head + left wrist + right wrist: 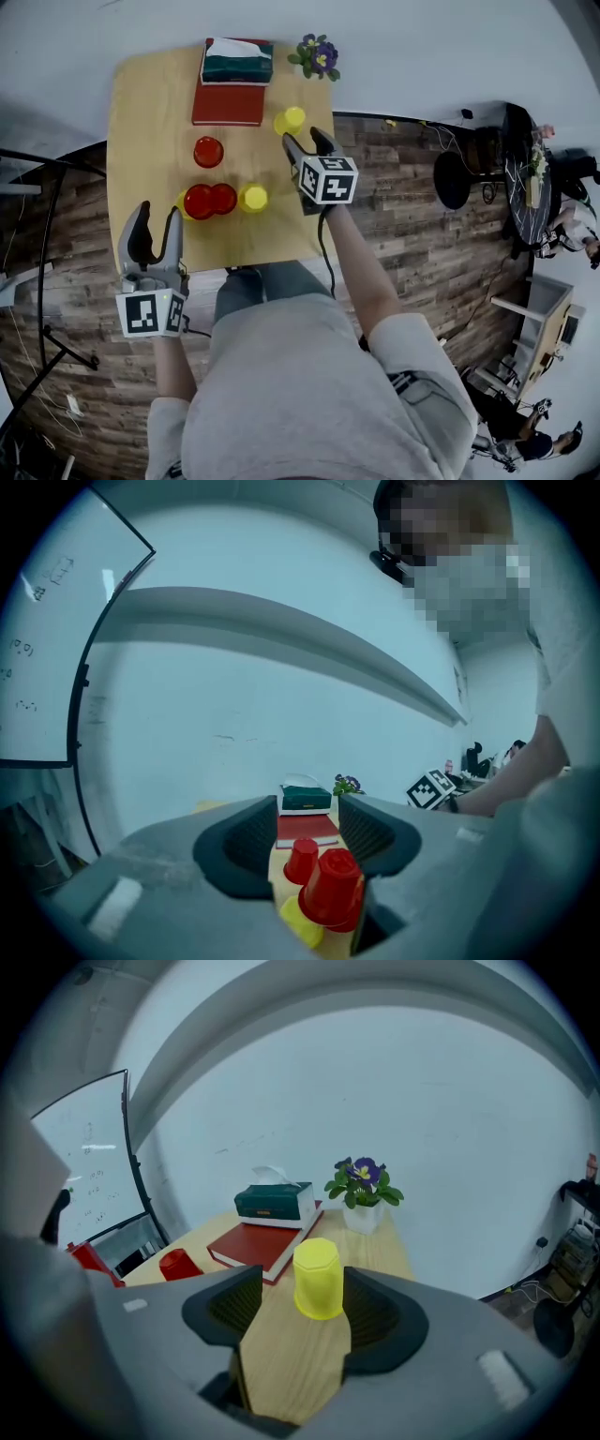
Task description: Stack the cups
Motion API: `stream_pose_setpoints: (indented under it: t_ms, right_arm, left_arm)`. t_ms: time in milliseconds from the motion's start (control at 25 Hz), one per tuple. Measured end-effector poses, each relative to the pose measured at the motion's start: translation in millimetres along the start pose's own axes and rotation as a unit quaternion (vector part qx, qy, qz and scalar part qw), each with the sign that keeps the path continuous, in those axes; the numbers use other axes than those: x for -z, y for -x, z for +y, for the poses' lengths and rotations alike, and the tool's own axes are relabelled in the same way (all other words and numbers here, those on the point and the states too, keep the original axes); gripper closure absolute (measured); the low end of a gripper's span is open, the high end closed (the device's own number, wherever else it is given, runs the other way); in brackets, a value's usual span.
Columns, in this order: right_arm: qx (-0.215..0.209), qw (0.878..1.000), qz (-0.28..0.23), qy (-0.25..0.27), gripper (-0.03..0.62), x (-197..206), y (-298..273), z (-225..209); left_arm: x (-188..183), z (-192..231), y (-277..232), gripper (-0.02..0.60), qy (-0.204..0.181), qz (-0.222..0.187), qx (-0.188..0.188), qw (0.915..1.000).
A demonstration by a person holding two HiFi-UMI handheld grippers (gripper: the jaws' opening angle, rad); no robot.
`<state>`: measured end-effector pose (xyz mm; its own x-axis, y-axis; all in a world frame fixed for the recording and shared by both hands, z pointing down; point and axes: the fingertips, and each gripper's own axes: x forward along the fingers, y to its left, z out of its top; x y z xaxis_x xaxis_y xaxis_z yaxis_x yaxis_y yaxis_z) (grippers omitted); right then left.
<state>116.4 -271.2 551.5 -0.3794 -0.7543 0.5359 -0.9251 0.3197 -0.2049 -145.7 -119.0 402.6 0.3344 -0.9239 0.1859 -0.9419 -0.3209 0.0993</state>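
Note:
On the wooden table [141, 112] a lone red cup [208, 151] stands behind a pair of red cups [210, 200], with a yellow cup [182, 202] at their left edge. Another yellow cup [253, 198] stands to their right. My left gripper [157, 214] hangs open at the table's front left, short of the pair, nothing between its pads; in its own view the red pair [333, 888] sits just beyond the jaws. My right gripper [305, 141] is open around an upside-down yellow cup [319, 1279] near the right edge, and its pads stand clear of the cup.
A red book [228, 103] with a green tissue box [238, 61] on it lies at the back of the table, a potted purple flower [319, 56] beside it. The table's right edge runs close to the right gripper. Wooden floor surrounds the table.

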Motion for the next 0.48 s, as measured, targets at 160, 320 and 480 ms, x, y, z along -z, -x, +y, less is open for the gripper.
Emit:
stream_pose_setpoints:
  t_ms: [160,320,480]
  right_arm:
    - [-0.003,1.0,0.02,0.001,0.324,8,-21,-10]
    - [-0.006,1.0,0.026,0.016,0.324,11,-36,-9]
    - [0.011,0.999,0.015,0.026,0.371,7,-42,-14]
  left_arm:
    - [4,4,-2,0.365,0.001,0.008,-0.019,0.9998]
    - [9,8,-4,0.365,-0.002,0.017,-0.033,0.9993]
    - [11,8,-8,0.365,0.001,0.019,-0.038,0.9991]
